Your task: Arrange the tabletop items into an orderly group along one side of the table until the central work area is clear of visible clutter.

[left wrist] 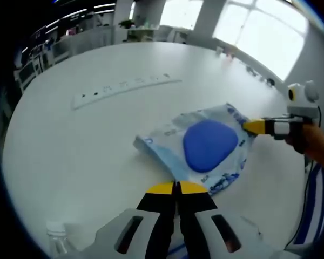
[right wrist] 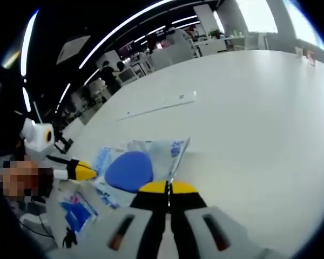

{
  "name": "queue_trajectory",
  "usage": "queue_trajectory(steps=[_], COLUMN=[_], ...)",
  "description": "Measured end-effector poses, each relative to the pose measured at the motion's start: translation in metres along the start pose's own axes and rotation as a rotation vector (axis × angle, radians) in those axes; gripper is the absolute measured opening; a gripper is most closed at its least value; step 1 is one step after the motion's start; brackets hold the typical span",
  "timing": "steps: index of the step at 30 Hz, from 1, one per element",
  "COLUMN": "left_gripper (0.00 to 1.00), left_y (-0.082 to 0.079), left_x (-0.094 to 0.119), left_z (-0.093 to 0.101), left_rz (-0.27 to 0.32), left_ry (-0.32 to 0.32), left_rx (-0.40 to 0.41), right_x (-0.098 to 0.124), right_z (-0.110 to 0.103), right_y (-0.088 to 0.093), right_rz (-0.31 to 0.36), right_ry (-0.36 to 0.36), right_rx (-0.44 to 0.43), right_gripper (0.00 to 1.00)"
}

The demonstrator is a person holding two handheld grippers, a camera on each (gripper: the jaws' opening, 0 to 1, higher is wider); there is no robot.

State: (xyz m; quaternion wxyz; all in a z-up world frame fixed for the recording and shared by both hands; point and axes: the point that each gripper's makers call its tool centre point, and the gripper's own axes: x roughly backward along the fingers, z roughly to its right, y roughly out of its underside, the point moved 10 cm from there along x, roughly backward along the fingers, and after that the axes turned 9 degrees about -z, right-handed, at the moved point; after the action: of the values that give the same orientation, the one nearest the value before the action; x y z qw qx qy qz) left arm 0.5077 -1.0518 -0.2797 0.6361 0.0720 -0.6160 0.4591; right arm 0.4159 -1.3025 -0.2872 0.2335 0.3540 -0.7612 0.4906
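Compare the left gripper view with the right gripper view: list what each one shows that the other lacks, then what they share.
Left gripper view alone: a clear plastic bottle at the lower left and bright windows beyond the table.

Right gripper view alone: a small blue-printed packet near the table edge and long ceiling light strips.

Both: the white table, the wipes pack with its blue lid, and the white power strip. Each also shows its own gripper shut on the pack's edge: left gripper, right gripper.

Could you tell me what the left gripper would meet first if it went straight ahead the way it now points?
Most likely the wet-wipe pack: the left gripper, jaws together, sits right at its near edge.
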Motion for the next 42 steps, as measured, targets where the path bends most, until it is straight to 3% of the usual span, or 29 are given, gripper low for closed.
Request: queue_trajectory(steps=[21, 42], left_gripper=[0.01, 0.17], left_y=[0.0026, 0.004], left_x=[-0.0024, -0.0005], left_z=[-0.0007, -0.0028], left_rz=[-0.01, 0.006], left_ry=[-0.005, -0.023], left_rx=[-0.017, -0.027], right_x=[-0.0035, -0.0013], right_z=[0.0059, 0.0095], right_y=[0.0038, 0.007], right_rz=[0.019, 0.024], right_ry=[0.004, 0.032], right_rx=[-0.025, -0.026], right_gripper=[0.03, 0.14])
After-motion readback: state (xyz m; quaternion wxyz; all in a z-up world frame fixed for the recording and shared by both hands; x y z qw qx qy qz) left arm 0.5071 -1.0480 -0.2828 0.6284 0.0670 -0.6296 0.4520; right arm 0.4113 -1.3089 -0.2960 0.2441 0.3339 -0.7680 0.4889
